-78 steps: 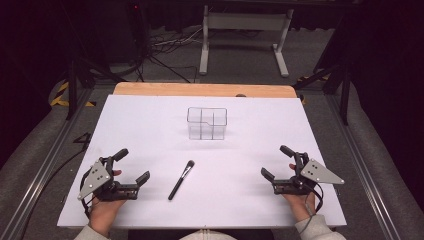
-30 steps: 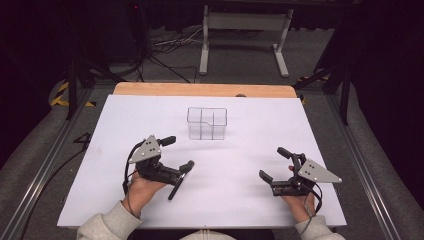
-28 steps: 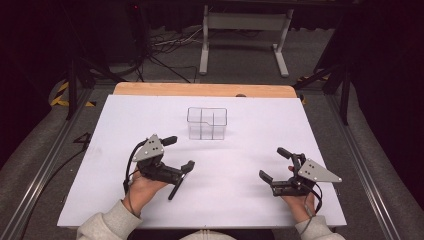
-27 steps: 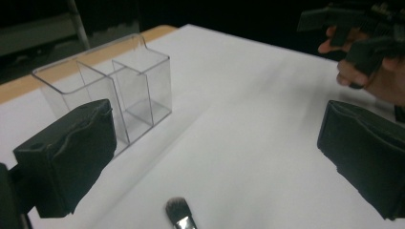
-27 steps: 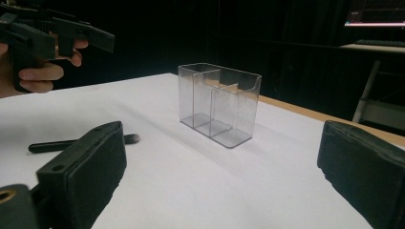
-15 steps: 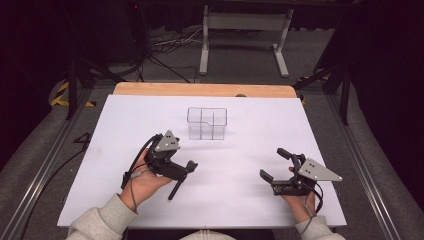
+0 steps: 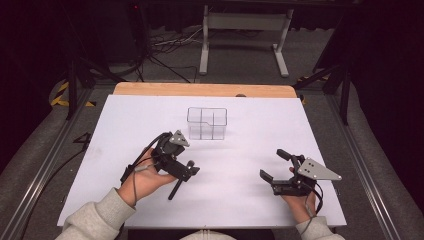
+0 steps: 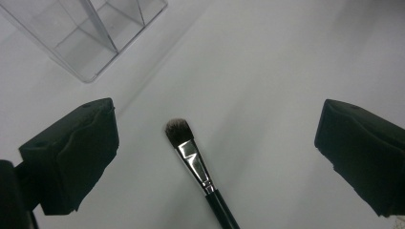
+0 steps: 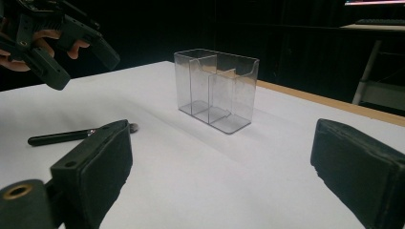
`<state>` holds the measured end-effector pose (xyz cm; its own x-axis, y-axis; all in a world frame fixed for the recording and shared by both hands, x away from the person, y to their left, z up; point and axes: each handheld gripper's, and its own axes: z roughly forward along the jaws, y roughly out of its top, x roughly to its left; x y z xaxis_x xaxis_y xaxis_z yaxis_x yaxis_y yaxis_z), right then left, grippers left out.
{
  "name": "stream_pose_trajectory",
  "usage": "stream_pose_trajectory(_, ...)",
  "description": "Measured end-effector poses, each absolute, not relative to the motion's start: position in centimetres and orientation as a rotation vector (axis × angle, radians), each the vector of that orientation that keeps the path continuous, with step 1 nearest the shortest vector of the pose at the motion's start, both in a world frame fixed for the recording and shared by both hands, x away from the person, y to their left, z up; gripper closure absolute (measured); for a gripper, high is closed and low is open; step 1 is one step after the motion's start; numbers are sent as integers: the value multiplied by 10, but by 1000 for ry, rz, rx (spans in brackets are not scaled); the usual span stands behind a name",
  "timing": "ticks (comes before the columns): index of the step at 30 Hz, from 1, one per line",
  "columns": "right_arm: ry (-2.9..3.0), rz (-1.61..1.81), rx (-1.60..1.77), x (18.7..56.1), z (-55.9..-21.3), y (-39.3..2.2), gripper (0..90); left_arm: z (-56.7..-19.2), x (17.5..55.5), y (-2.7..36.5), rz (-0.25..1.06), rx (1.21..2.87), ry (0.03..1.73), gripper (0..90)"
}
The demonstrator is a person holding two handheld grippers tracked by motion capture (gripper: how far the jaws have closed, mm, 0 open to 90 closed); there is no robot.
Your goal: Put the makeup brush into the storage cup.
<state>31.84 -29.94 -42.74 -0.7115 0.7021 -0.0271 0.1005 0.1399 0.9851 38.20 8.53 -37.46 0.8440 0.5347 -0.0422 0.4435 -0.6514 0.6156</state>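
A makeup brush (image 7: 175,189) with a black handle lies on the white table (image 7: 280,125), left of centre. In the left gripper view its bristle head (image 8: 178,130) points away from me, between the two jaws. My left gripper (image 7: 191,168) hovers open just over the brush's bristle end, touching nothing; the same gripper (image 8: 217,136) straddles the brush from above. My right gripper (image 7: 273,164) rests open and empty at the front right. A clear plastic organiser (image 7: 207,123) with several compartments stands upright and empty beyond the brush.
The organiser (image 9: 217,88) stands ahead of my right gripper (image 9: 229,167), with the brush (image 9: 62,137) and the left gripper (image 9: 62,43) to its left. A wooden strip (image 7: 200,90) edges the table's far side; cables and a metal stand (image 7: 245,30) lie beyond.
My left gripper has travelled from the table's front left corner rightward and now hangs over the brush's bristle end. The right gripper, the brush and the organiser have stayed put.
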Motion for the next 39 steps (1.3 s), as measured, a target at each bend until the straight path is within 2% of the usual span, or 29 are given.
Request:
stream_pose_trajectory(4, 1927, 1603, 764, 318, -427, -300, 78, -374, 382, 81, 217, 2458, 687, 74)
stream_pose_trajectory(19, 1922, 1611, 769, 317, -428, -300, 78, -382, 392, 76, 103, 2600, 790, 78)
stream_pose_trajectory(24, 1922, 1612, 772, 317, -428, -300, 82, -383, 392, 74, 141, 2627, 799, 79)
stream_pose_trajectory(34, 1919, 1614, 772, 317, -428, -301, 84, -394, 395, 69, 96, 2696, 829, 93)
stream_pose_trajectory(39, 1916, 1616, 771, 317, -428, -301, 84, -402, 397, 69, 92, 2729, 855, 135)
